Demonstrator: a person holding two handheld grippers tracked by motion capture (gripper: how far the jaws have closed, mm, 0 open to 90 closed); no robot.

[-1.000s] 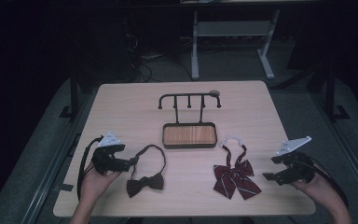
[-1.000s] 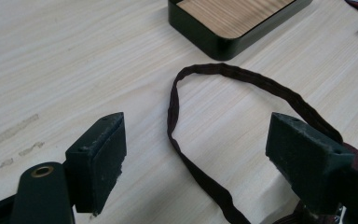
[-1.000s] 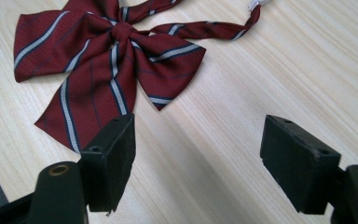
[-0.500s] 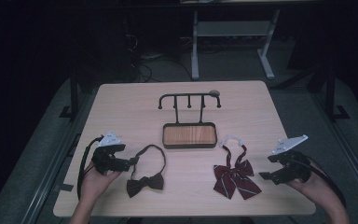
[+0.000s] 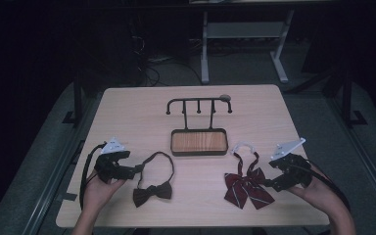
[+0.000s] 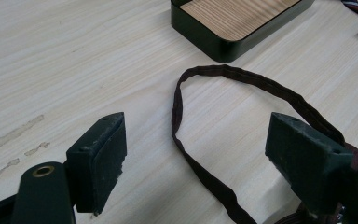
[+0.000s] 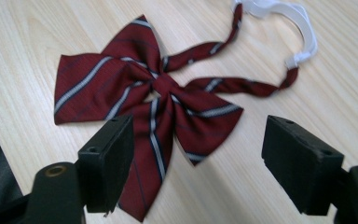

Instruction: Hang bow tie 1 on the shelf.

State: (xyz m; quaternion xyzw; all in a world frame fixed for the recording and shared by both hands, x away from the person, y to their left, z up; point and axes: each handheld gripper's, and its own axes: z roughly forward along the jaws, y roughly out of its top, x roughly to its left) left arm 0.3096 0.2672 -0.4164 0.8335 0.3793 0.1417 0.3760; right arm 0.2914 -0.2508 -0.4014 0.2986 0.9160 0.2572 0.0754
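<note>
Both pairs of fingers stand spread wide and grasp nothing. The left gripper [image 6: 193, 158] has its fingers [image 6: 98, 158] set either side of the neck strap [image 6: 242, 79] of the dark bow tie [image 5: 152, 191], which lies flat on the counter [image 5: 127, 117]; the strap loop runs between them without touching either pad. The right gripper [image 7: 212, 161] is released too, poised over the lower wings of the striped red bow tie [image 7: 144, 98], whose white clasp band [image 7: 293, 18] curls away behind it.

To do the pickup well, each gripper should probably drop until the pads brush the wood, then close on one thin layer, the strap on the left, so the tie lifts cleanly toward the rack [image 5: 198, 105] above the tray [image 5: 198, 143].
</note>
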